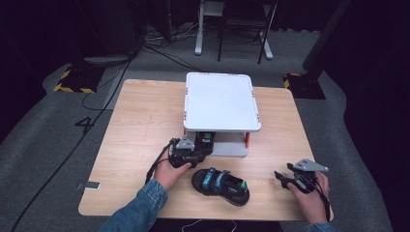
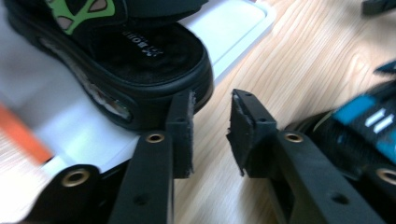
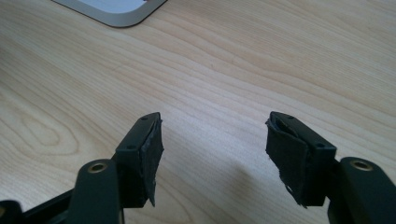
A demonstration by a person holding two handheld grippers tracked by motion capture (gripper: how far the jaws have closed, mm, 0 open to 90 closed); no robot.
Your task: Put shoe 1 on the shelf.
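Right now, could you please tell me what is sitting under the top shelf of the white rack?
A black sandal with green trim sits on the lower shelf of the white rack; the left tongs, open, are beside its heel. The top shelf covers the rest from above.

Black sandal with green strap (image 2: 135,56) on lower shelf mostly hidden beneath white two-tier plastic rack (image 1: 220,101) in high view; toe cut off by frame top in left gripper view. Orange rack post (image 2: 23,135) blurred.
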